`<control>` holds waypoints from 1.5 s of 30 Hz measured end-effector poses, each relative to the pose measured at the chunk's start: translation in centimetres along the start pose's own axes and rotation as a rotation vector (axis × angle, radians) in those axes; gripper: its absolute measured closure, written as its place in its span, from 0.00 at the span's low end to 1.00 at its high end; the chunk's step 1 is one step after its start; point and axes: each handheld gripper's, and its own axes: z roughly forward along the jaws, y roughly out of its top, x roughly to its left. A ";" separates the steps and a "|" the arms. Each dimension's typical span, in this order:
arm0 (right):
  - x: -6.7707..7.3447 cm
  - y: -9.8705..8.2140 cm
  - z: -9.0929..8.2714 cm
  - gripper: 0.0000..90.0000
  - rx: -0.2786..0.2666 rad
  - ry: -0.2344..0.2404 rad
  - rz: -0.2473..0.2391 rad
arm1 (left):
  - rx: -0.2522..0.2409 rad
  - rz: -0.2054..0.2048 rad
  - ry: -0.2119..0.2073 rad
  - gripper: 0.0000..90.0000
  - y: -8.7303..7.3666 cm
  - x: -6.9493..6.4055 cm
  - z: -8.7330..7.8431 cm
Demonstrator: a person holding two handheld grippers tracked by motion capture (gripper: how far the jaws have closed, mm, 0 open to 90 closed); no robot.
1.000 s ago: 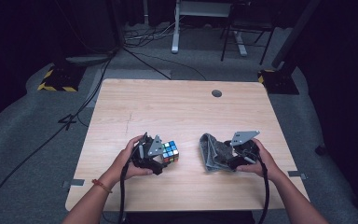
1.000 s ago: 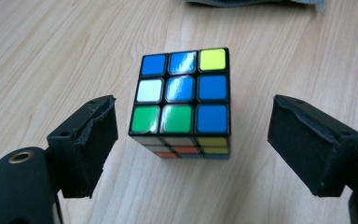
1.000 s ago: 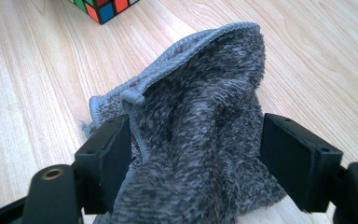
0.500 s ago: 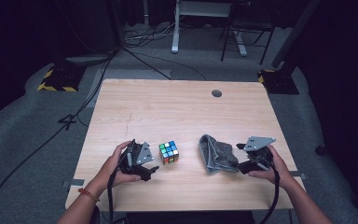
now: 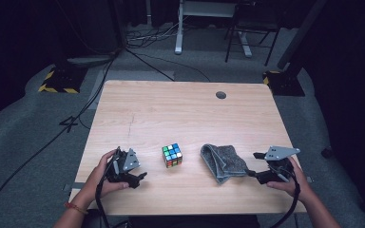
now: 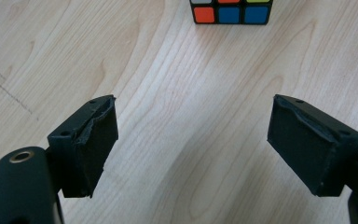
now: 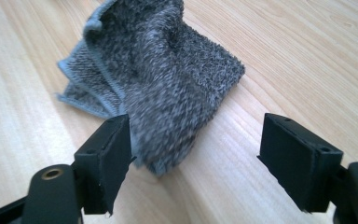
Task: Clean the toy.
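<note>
Both grippers have drawn back from their things since a second ago, when the left one sat against the cube and the right one against the cloth; the left gripper (image 5: 140, 176) now lies at the lower left of the high view, near the table's (image 5: 180, 109) front edge, apart from the puzzle cube (image 5: 172, 155) at lower centre; in the left gripper view its jaws stand wide apart with bare wood between them and the cube (image 6: 230, 10) at the top edge; the right gripper (image 5: 253, 166) sits at the lower right, just beside the folded grey cloth (image 5: 223, 162); in the right gripper view its jaws gape, holding nothing, with the cloth (image 7: 158, 84) ahead at upper left.
</note>
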 end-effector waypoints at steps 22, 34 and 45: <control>-2.3 -8.0 -1.5 0.27 0.063 -0.151 0.175 | 0.033 -0.167 0.021 0.18 -4.7 1.8 -0.5; -3.0 -9.8 -2.1 0.25 -0.006 -0.204 0.292 | -0.044 -0.300 -0.041 0.18 -6.5 2.8 -0.3; -2.9 -9.8 -2.1 0.25 -0.004 -0.211 0.293 | -0.041 -0.304 -0.039 0.17 -6.5 2.7 -0.3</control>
